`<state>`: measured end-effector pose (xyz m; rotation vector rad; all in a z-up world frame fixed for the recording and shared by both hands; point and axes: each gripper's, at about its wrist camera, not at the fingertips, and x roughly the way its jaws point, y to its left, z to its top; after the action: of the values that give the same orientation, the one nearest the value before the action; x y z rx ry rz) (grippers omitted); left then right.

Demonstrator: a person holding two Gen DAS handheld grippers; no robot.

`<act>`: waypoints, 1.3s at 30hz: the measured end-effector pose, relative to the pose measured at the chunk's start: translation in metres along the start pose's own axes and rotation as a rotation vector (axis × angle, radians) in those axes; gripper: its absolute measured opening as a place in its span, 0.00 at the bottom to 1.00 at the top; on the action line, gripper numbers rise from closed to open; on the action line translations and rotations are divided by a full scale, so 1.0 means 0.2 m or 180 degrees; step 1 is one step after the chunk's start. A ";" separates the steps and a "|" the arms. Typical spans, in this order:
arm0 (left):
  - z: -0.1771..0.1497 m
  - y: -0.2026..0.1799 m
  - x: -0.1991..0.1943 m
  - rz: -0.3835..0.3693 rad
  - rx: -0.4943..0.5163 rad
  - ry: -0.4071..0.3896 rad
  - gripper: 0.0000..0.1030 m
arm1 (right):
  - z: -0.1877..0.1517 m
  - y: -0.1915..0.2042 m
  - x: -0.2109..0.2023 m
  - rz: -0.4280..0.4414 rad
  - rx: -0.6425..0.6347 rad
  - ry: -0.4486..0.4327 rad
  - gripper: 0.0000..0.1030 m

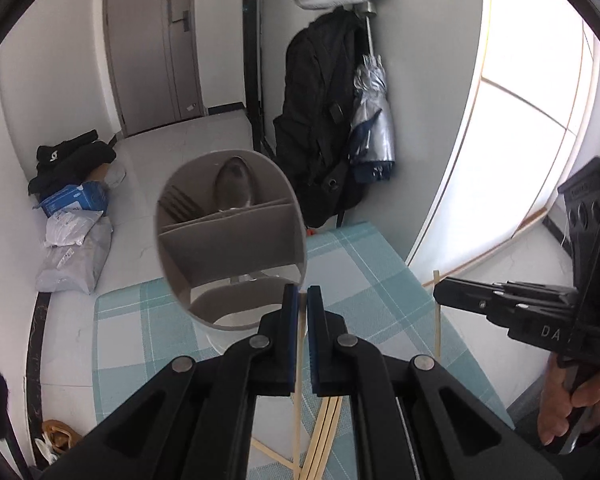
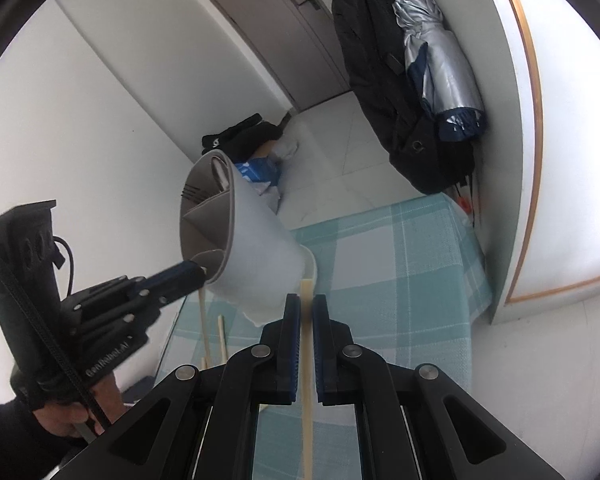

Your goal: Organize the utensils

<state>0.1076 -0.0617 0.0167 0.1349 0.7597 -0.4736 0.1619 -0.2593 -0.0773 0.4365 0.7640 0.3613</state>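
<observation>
My left gripper is shut on the rim of a white utensil holder with grey dividers, tilting it toward me above the checked tablecloth. A spoon and a fork stand inside it. The holder and the left gripper also show in the right wrist view. My right gripper is shut on a wooden chopstick, its tip beside the holder's base. In the left wrist view the right gripper holds that chopstick upright. Several loose chopsticks lie on the cloth.
A black backpack and a silver folded umbrella hang on the wall behind the table. Bags and a blue box are piled on the floor at left. Two more chopsticks lie near the table's left edge.
</observation>
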 end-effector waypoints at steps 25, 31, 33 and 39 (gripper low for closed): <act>-0.11 0.24 -0.23 -0.0090 -0.0879 -0.0395 0.00 | -0.13 0.40 -0.03 -0.0284 -0.0674 -0.0177 0.02; -0.17 0.36 -0.21 -0.0088 -0.1127 -0.0382 0.00 | -0.14 0.33 0.12 -0.0553 -0.0594 0.0243 0.05; -0.19 0.41 -0.18 -0.0067 -0.1223 -0.0317 0.00 | -0.14 0.30 0.19 -0.0595 -0.0559 0.0414 0.18; -0.28 0.58 -0.06 0.0011 -0.1574 0.0082 0.08 | -0.18 0.25 0.48 -0.0778 -0.0667 0.0854 0.35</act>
<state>0.1176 0.0609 -0.0210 -0.3191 0.8809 -0.2699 0.1923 -0.1637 -0.1317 0.0950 1.0176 0.2693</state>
